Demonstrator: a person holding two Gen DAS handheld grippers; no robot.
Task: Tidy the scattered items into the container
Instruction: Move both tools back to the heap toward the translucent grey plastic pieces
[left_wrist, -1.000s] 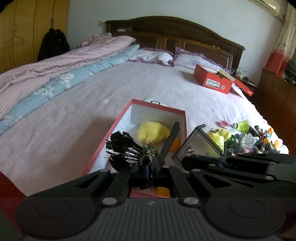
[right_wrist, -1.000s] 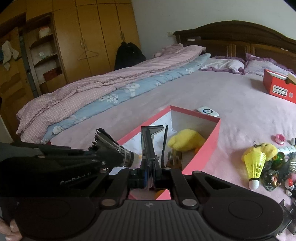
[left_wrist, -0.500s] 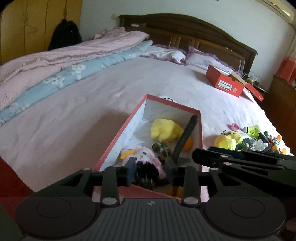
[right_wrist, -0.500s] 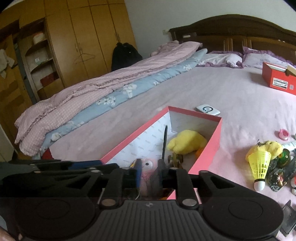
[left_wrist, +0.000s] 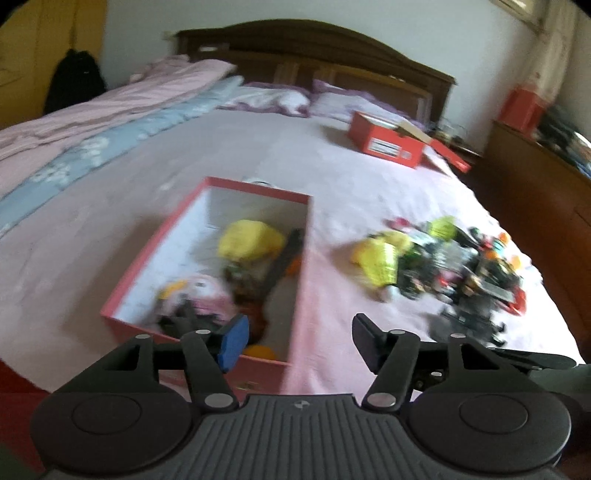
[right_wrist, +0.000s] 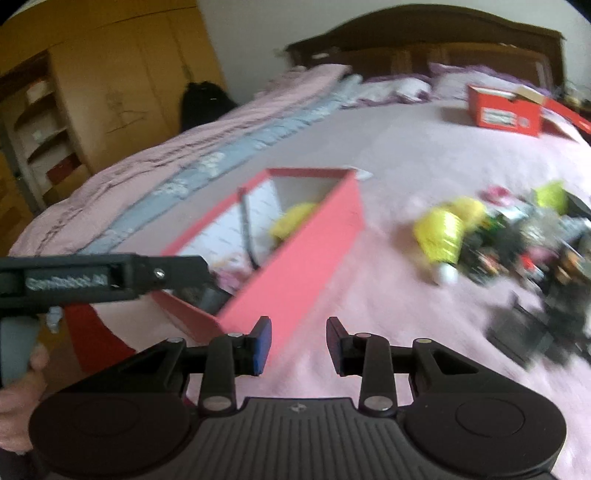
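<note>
- Pink cardboard, white inside: the open box (left_wrist: 301, 266) lies on the bed (left_wrist: 388, 184), its long axis running from the near edge toward the far headboard (left_wrist: 314, 48), leaning a little to the right in the left wrist view.
- In the box sit a yellow plush toy (left_wrist: 251, 240) toward the far end, a dark strap-like piece (left_wrist: 284, 258) lying roughly along the box's length, a pink-and-white doll (left_wrist: 203, 295) nearer, and something orange (left_wrist: 260, 350) at the near wall; blur hides the rest.
- To the right of the box, apart from it, lies the scattered pile (left_wrist: 454, 269) of small toys, with a yellow-green shuttlecock (right_wrist: 441, 240) on its left side, skirt toward the far end and white cork toward the near.
- The left gripper (left_wrist: 301, 341) hangs over the box's near right corner, jaws opening, nothing between them.
- The right gripper (right_wrist: 299, 341) is over the bed just right of the box's near corner, jaws parted and opening, empty.
- A red shoebox (left_wrist: 386, 142) stands far right, near the pillows (left_wrist: 332, 105).
</note>
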